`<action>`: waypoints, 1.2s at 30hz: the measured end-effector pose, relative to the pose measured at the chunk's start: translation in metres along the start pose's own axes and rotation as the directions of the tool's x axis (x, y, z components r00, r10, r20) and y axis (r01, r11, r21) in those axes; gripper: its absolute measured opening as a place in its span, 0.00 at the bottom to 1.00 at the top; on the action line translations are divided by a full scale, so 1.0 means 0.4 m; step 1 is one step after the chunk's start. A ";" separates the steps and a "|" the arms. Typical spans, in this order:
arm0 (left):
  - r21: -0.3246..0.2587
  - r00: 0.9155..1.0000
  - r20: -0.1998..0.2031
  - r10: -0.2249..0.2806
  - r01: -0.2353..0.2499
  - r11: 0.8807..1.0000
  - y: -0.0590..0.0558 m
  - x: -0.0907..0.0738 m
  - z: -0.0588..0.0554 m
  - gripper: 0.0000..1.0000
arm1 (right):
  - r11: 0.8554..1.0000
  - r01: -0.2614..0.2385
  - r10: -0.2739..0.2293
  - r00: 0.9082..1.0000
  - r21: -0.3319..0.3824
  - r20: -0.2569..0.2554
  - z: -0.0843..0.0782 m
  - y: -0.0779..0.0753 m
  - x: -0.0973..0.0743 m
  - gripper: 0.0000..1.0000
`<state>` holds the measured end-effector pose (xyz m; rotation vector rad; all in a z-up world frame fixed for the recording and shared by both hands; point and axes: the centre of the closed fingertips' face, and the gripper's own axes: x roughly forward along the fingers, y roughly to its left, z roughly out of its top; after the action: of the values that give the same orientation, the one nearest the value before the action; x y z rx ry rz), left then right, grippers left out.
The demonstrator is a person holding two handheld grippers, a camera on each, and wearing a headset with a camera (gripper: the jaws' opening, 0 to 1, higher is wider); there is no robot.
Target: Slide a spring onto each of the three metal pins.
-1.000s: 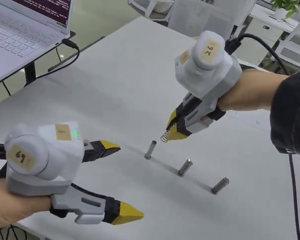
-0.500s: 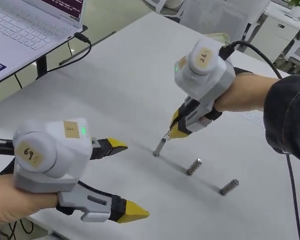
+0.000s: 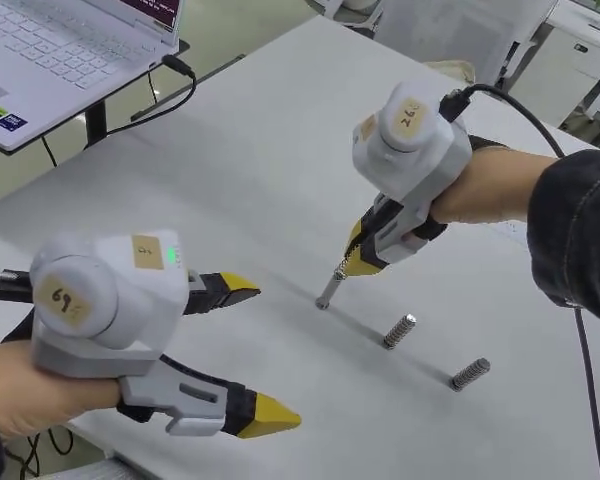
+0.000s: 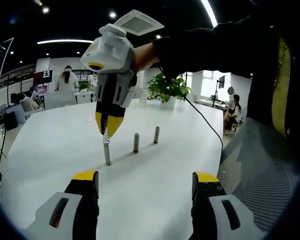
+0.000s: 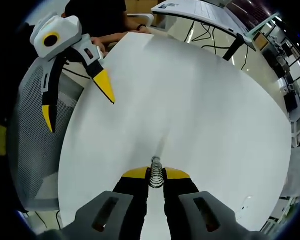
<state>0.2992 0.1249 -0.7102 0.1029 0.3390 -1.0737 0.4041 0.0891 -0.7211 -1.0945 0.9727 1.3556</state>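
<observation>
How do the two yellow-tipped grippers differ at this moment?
The left gripper has its jaws wide apart and holds nothing; the right gripper has its jaws shut on a small spring. The left gripper hangs apart from the bare pin, while the right gripper points down at it, with the spring's end at the pin's top. Both have white bodies and yellow tips.

The left gripper (image 4: pixel 145 177) is seen at the bottom with its yellow-tipped jaws held wide apart over the white table (image 4: pixel 50 145). A spring (image 4: pixel 105 135) is pinched in the right gripper (image 4: pixel 108 131), its lower end set at the top of the nearest pin (image 4: pixel 107 154). Two further pins (image 4: pixel 136 142), each sleeved in a spring, are lined up beside it.
</observation>
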 end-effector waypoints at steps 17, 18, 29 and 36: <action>-0.008 1.000 0.004 -0.001 0.001 1.000 -0.002 -0.003 0.000 0.71 | 1.000 -0.017 0.017 1.000 -0.001 -0.015 -0.004 0.002 0.019 0.08; -0.009 1.000 0.004 -0.001 0.001 1.000 -0.003 -0.002 0.000 0.70 | 1.000 -0.018 0.018 1.000 -0.001 -0.017 -0.005 0.002 0.021 0.08; -0.015 1.000 0.001 -0.006 0.006 1.000 -0.005 0.001 -0.003 0.70 | 0.999 -0.032 0.031 0.998 -0.011 -0.048 -0.016 0.008 0.056 0.08; -0.015 1.000 0.003 -0.007 0.007 1.000 -0.003 0.000 -0.002 0.69 | 0.999 -0.037 0.037 0.998 -0.014 -0.053 -0.014 0.015 0.078 0.08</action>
<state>0.2978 0.1245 -0.7107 0.0871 0.3453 -1.0783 0.3990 0.0908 -0.7528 -1.1330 1.0275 1.3715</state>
